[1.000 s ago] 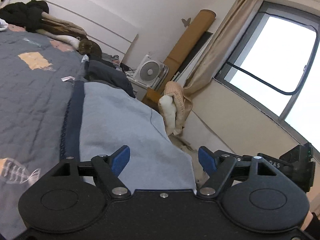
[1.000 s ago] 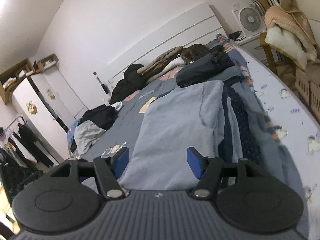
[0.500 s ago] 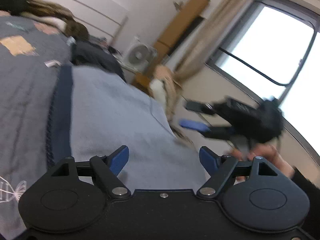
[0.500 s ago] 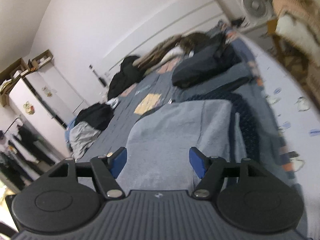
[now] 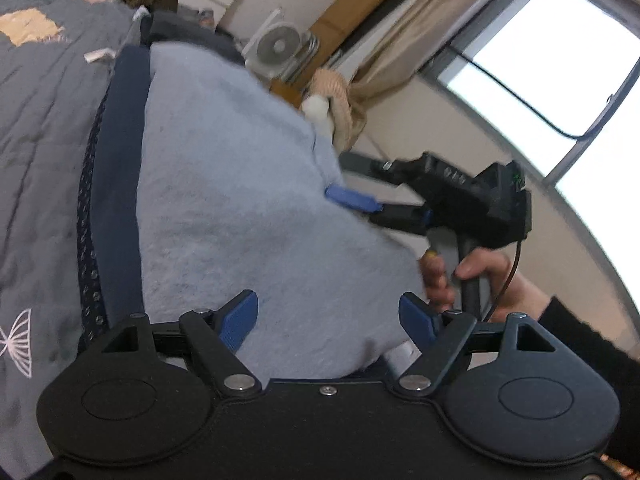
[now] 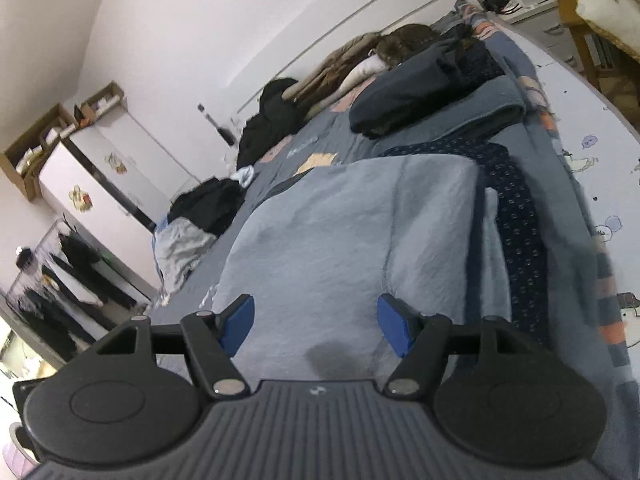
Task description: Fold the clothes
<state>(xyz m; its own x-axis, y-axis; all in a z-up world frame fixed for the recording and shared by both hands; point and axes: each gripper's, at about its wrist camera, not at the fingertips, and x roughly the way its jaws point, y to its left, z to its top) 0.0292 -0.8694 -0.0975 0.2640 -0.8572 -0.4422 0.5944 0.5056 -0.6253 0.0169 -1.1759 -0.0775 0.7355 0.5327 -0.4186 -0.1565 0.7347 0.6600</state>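
Left gripper (image 5: 328,314): angled shallowly downward over the near edge of the light blue garment (image 5: 240,200); blue pads spread wide, nothing pinched, fabric showing between them below.

Right gripper (image 6: 316,322): likewise tilted shallowly downward, jaws spread over the same light blue garment (image 6: 352,240), pads clear of the cloth. In the left wrist view this tool appears at the garment's right edge, its blue fingertips (image 5: 352,198) level with the fabric border; whether they touch it cannot be told. It is held by the person's right hand (image 5: 464,276) around a grey handle, black sleeve (image 5: 592,344) behind.

Light blue garment: spread flat on the bed, lying over a navy dotted garment (image 6: 520,216) that shows as a dark band along one long side. Near hem runs just under both grippers.

Bed (image 5: 44,120): grey quilted cover with printed patches. The garment's right edge lies close to the bed's side; beyond it is a white printed sheet (image 6: 592,128).

Surroundings: folded dark clothes (image 6: 424,88) beyond the garment's far end; heaps of black and pale clothing (image 6: 200,216) along the opposite bed edge; white box fan (image 5: 280,46), beige curtain (image 5: 408,56) and window (image 5: 560,60) on the right side. Open quilt lies between the garment and the heaps.
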